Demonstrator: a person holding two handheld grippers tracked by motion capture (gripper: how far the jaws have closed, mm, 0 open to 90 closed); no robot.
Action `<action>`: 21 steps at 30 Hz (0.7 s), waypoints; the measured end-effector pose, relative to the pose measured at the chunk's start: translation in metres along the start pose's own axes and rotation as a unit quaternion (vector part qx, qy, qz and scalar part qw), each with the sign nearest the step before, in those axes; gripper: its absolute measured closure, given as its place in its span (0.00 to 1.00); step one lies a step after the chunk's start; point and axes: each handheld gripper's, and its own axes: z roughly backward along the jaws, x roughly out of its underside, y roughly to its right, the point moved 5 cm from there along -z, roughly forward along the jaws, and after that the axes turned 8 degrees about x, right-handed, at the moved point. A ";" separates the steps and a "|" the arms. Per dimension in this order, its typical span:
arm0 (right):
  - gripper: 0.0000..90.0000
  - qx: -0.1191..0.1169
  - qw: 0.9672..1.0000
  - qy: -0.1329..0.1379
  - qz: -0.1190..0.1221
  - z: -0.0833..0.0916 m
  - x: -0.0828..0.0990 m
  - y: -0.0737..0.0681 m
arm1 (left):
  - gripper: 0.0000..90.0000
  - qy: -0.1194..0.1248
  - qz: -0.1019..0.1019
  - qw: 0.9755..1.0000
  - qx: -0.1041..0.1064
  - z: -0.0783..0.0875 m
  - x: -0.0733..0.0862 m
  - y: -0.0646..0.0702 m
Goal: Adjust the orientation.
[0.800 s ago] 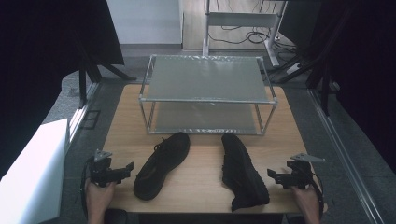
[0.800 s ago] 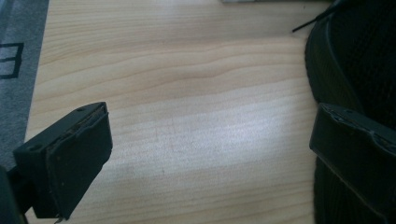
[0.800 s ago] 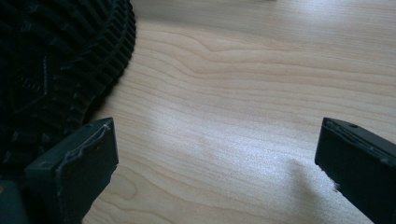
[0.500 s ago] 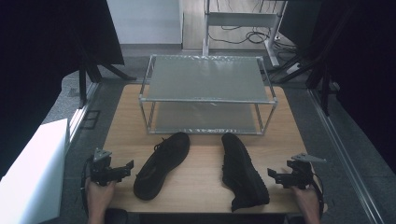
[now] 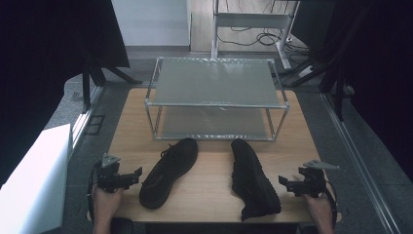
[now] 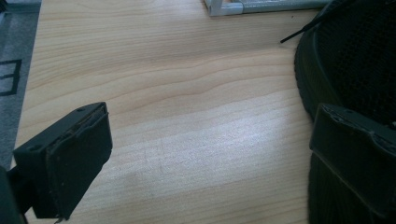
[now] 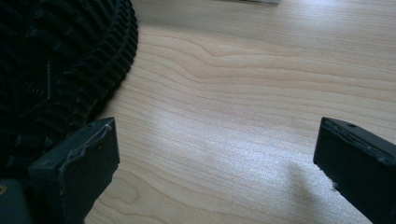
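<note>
Change since the earlier frames: none seen; both grippers and both shoes lie where they lay.

Shoes, black, two. Left shoe (image 5: 169, 171): upright on its sole, laces up, toe toward the rack and angled right, on the near left half of the wooden table (image 5: 209, 195). Right shoe (image 5: 253, 179): tipped on its side with the ribbed sole facing right, toe toward the rack, on the near right half. The two are apart, with bare wood between them.

Grippers, two, one per hand. Left gripper (image 5: 137, 172): at the near left edge, just beside the left shoe, jaws spread wide over bare wood, nothing between them. Right gripper (image 5: 283, 181): at the near right edge, just beside the right shoe's sole, jaws likewise wide, nothing held.

Rack (image 5: 216, 104), one: metal frame, two shelves, standing on the far half of the table, both shelves bare.

Table, one.
</note>
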 end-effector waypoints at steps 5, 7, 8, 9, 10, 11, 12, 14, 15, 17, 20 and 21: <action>0.01 0.000 1.000 -0.001 0.000 0.000 0.000 0.000 | 0.00 -0.007 -0.011 1.000 -0.005 -0.003 -0.001 0.000; 0.02 -0.001 1.000 -0.003 -0.002 -0.001 0.000 0.000 | 0.00 -0.011 -0.017 1.000 -0.005 -0.005 -0.001 0.001; 0.02 -0.002 1.000 -0.003 -0.003 -0.001 0.001 0.000 | 0.00 -0.013 -0.019 1.000 -0.006 -0.006 -0.001 0.001; 0.02 -0.003 1.000 -0.004 -0.003 -0.001 0.001 0.000 | 0.00 -0.018 -0.024 1.000 -0.003 -0.007 0.000 0.001; 0.02 -0.003 1.000 -0.004 -0.003 -0.001 0.001 0.000 | 0.00 -0.018 -0.024 1.000 -0.003 -0.007 0.000 0.001; 0.02 -0.003 1.000 -0.004 -0.002 -0.001 0.000 0.000 | 0.00 -0.026 -0.032 0.999 -0.004 -0.009 0.001 0.002; 0.02 -0.004 1.000 -0.004 -0.002 -0.001 0.000 0.000 | 0.00 -0.026 -0.032 0.999 -0.004 -0.009 0.001 0.002; 0.02 -0.004 1.000 -0.004 -0.003 -0.001 0.000 -0.001 | 0.00 -0.034 -0.041 0.999 -0.001 -0.014 0.001 0.005; 0.02 -0.004 1.000 -0.004 -0.003 -0.001 0.000 -0.001 | 0.00 -0.037 -0.043 0.998 0.001 -0.015 0.001 0.007; 0.02 -0.003 1.000 -0.002 -0.004 -0.001 0.000 -0.001 | 0.00 -0.043 -0.053 0.998 0.005 -0.019 0.002 0.011; 0.02 -0.003 1.000 -0.002 -0.004 -0.001 0.000 -0.001 | 0.00 -0.045 -0.060 0.997 0.004 -0.020 0.002 0.014; 0.02 -0.003 1.000 -0.002 -0.004 -0.001 0.000 -0.001 | 0.00 -0.046 -0.062 0.997 0.003 -0.020 0.001 0.014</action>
